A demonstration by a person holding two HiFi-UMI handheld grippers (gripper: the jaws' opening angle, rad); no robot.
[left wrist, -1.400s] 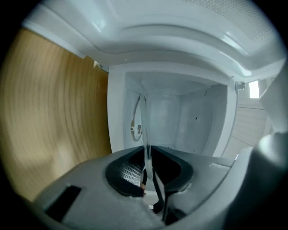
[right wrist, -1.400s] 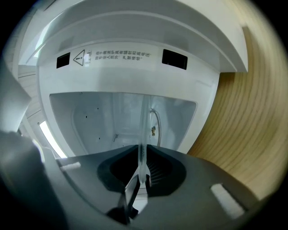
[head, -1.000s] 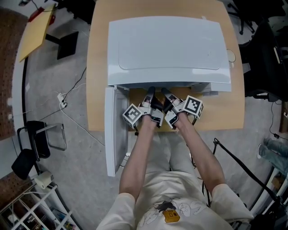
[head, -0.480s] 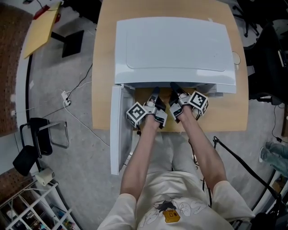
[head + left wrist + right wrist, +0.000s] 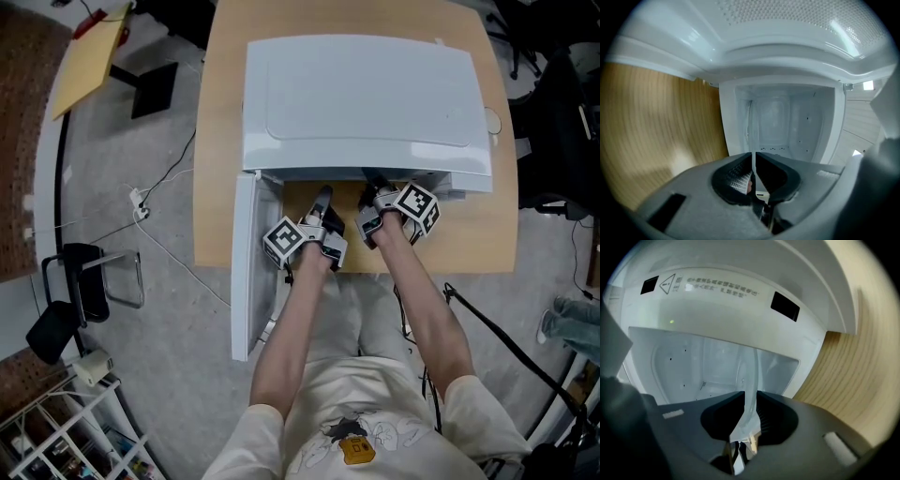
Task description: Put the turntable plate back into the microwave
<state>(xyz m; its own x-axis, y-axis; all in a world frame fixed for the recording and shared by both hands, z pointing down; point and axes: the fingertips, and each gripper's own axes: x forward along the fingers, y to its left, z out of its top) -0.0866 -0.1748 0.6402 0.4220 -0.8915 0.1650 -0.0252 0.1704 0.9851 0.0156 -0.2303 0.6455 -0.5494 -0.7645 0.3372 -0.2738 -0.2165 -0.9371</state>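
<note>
The white microwave (image 5: 366, 94) stands on a wooden table (image 5: 469, 234), its door (image 5: 246, 272) swung open to the left. Both grippers point into the opening. In the left gripper view the glass turntable plate (image 5: 751, 126) shows edge-on as a thin pane, and my left gripper (image 5: 753, 157) pinches its rim, jaws closing. My right gripper (image 5: 749, 397) holds the clear plate rim (image 5: 749, 373) between its pads while its jaws are opening. The bare white cavity (image 5: 783, 122) lies straight ahead. From the head view the plate is hidden; the left gripper (image 5: 322, 199) and right gripper (image 5: 375, 183) sit at the cavity mouth.
A black chair (image 5: 84, 281) and a white cable (image 5: 141, 202) are on the floor at the left. A tan board (image 5: 89, 52) lies at the far left. A dark chair (image 5: 562, 122) stands right of the table. A wire rack (image 5: 66, 431) is at the bottom left.
Both hands have pushed forward toward the microwave mouth. The right gripper has gone further under the microwave's top edge; the left has barely shifted.
</note>
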